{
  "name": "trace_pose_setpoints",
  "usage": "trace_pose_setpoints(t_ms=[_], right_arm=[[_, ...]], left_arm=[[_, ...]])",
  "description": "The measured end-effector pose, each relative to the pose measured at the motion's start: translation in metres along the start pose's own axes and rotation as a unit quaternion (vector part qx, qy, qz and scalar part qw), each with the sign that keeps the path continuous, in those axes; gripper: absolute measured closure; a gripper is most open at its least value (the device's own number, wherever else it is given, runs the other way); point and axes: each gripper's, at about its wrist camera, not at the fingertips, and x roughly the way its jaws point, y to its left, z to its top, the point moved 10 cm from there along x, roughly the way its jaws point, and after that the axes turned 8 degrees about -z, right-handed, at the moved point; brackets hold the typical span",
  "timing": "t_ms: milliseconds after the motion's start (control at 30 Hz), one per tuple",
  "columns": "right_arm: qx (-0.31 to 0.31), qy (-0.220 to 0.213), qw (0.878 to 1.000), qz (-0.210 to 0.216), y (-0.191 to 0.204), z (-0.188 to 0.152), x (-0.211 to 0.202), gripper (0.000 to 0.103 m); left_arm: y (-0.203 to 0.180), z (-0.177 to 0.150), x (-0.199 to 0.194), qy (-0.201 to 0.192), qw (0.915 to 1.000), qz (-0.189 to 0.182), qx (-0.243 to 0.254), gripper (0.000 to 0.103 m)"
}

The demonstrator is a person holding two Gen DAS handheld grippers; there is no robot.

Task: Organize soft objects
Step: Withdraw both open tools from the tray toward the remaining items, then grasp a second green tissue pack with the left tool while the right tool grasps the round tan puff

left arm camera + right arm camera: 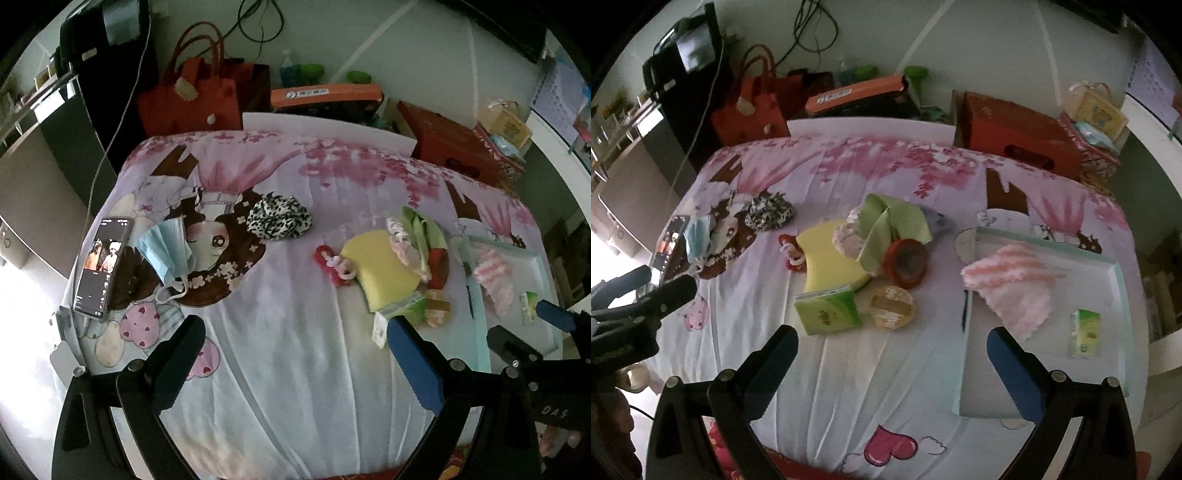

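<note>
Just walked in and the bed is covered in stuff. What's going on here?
A person holds two claws over the bed, both open and empty: left claw, right claw. The pale shallow tray already holds a pink striped cloth and a small green tissue pack. The yellow foam sponge and green cloth lie outside it.

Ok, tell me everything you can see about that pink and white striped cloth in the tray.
The pink and white striped cloth looks like soft, fluffy knit or terry. It lies crumpled and loosely spread, not folded, in the pale tray, its near corner draping over the tray's left rim. No gripper touches it. A small green tissue pack lies apart in the same tray.
</note>
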Motion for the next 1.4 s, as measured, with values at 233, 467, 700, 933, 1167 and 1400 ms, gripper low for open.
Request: trace_pose_setpoints(t_ms=[233,467,700,933,1167,1400], right_arm=[[-0.010,0.025,1.000,0.001,0.013,-0.004,0.031,0.000],[-0.019,0.053,0.998,0.002,0.018,-0.013,0.069,0.000],[-0.014,0.071,0.997,0.015,0.016,-0.020,0.099,0.006],[-0.013,0.062,0.997,0.042,0.019,-0.015,0.112,0.019],[-0.013,0.065,0.996,0.061,0.021,-0.016,0.125,0.023],[-0.021,0.064,0.995,0.074,0.021,-0.019,0.133,0.027]], left_arm=[[0.003,-0.005,0.030,0.024,0.9995,-0.019,-0.012,0.004],[-0.019,-0.010,0.061,0.050,0.9979,-0.040,-0.010,0.004],[-0.044,-0.011,0.084,0.063,0.9959,-0.065,-0.011,0.004],[-0.065,-0.018,0.107,0.081,0.9921,-0.095,-0.012,0.004],[-0.077,-0.026,0.126,0.099,0.9868,-0.125,-0.028,0.022],[-0.089,-0.032,0.135,0.112,0.9794,-0.163,-0.042,0.049]])
